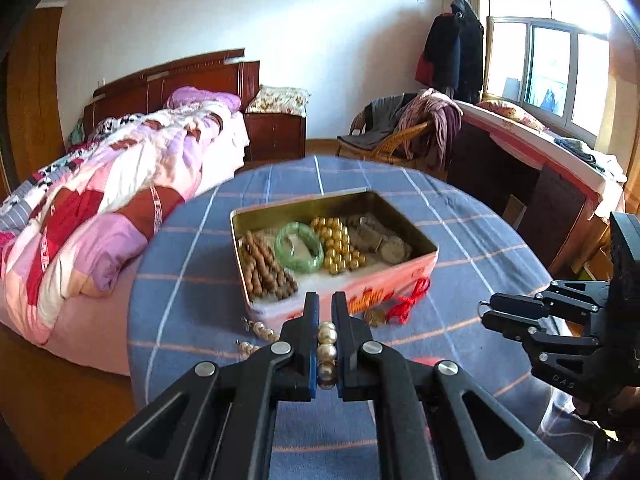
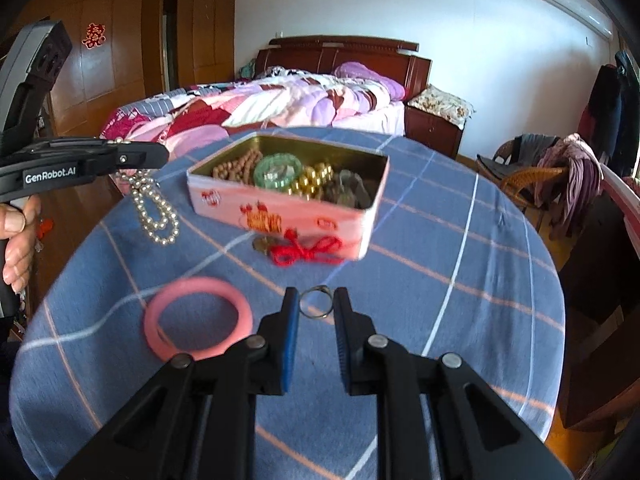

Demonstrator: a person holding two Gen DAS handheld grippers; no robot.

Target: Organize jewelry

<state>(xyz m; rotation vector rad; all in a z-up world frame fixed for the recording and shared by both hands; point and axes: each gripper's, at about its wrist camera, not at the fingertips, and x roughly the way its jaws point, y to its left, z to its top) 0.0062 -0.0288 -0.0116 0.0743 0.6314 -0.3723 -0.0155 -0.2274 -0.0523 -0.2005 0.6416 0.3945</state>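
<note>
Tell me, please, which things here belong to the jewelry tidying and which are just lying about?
Belonging to the job:
- tin box holding bracelets
- pearl strand gripped in the left tongs
- silver ring between the right tongs
- pink bangle on the table
- red-string charm

Just lying about:
- bed
- wicker chair with clothes
- checked tablecloth

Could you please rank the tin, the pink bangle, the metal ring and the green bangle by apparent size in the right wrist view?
1. Tin
2. Pink bangle, though it lies nearer the camera
3. Green bangle, farther away in the tin, so its true size against the pink one is unsure
4. Metal ring, smallest despite being near
</note>
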